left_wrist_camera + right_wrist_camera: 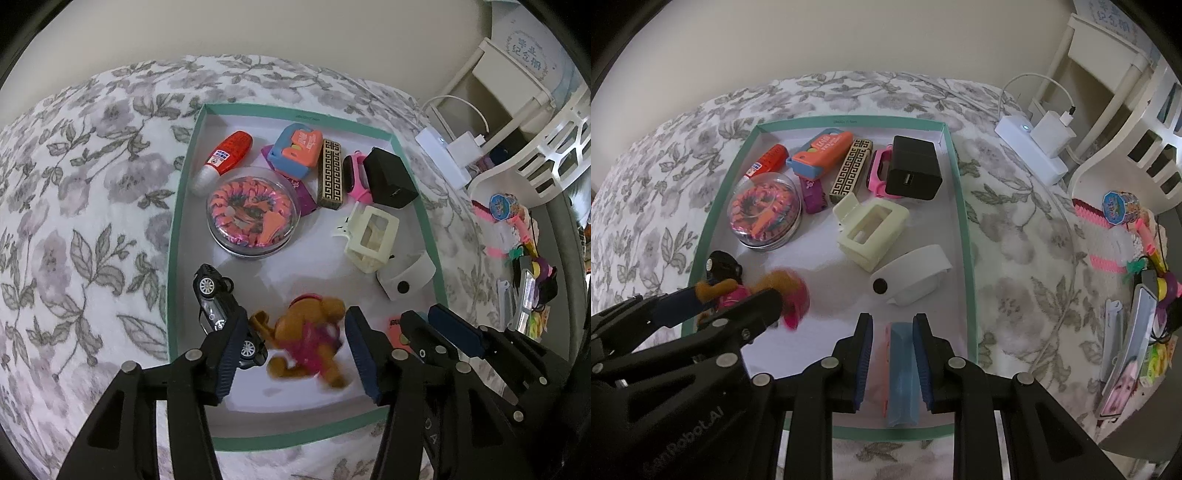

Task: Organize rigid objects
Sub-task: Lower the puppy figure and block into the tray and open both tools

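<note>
A teal-rimmed white tray [184, 206] lies on a floral blanket. My left gripper [297, 317] hangs over its near left corner, jaws apart. A blurred brown bear toy in pink [306, 339] sits between the fingers, with no pad clearly pressing it. A black toy car [214, 295] leans against the left finger. In the right wrist view, my right gripper [893, 325] is shut on a flat blue and pink item [903, 373] above the tray's [964, 206] near edge. The left gripper [738, 295] and bear [790, 295] show at the left.
The tray also holds a round clear tin [764, 214], a cream hair claw [871, 229], a white band [912, 273], a black charger [912, 170], a pink watch [877, 173] and a patterned box [849, 170]. To the right are a power strip [1030, 147] and a pile of small items [1137, 295].
</note>
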Demonstrator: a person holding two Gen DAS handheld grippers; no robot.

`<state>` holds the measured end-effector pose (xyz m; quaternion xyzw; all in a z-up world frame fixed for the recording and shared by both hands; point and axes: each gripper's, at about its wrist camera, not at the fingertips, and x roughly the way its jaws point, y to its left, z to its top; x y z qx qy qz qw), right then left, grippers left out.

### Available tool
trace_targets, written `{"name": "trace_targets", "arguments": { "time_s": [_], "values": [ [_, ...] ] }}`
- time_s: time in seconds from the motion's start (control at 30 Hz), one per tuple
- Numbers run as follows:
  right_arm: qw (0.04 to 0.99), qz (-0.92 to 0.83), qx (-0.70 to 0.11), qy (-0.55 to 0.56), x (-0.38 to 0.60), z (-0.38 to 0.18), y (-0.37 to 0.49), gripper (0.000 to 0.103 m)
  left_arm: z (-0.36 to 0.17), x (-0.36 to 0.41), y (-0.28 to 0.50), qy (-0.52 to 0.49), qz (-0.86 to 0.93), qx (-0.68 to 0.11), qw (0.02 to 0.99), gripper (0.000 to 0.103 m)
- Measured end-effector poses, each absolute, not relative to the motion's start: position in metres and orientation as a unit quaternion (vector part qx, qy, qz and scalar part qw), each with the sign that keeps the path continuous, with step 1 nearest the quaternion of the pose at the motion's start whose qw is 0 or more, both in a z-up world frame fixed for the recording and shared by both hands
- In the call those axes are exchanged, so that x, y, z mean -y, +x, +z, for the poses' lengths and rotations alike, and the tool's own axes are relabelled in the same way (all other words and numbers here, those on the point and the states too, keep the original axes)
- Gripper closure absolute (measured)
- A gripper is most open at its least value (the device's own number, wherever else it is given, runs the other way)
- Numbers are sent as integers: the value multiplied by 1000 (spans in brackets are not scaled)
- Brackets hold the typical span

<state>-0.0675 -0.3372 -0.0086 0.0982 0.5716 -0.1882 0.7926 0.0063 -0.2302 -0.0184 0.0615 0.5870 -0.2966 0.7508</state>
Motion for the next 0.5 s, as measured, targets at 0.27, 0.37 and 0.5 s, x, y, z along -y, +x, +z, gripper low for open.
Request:
{"name": "trace_targets", "arguments": {
  "time_s": [0.27, 0.37, 0.5],
  "values": [
    [793, -187, -571, 100, 337, -8, -67, 78, -13, 230, 4, 68, -293, -582, 756, 45],
    [795, -186, -568, 104, 337, -7, -67, 78, -6, 226, 5, 74, -285, -573, 765, 45],
    [798, -190, -563, 102, 336, -6, -66, 78, 3, 217, 9, 87, -256, -555, 787, 40]
  ]
}}
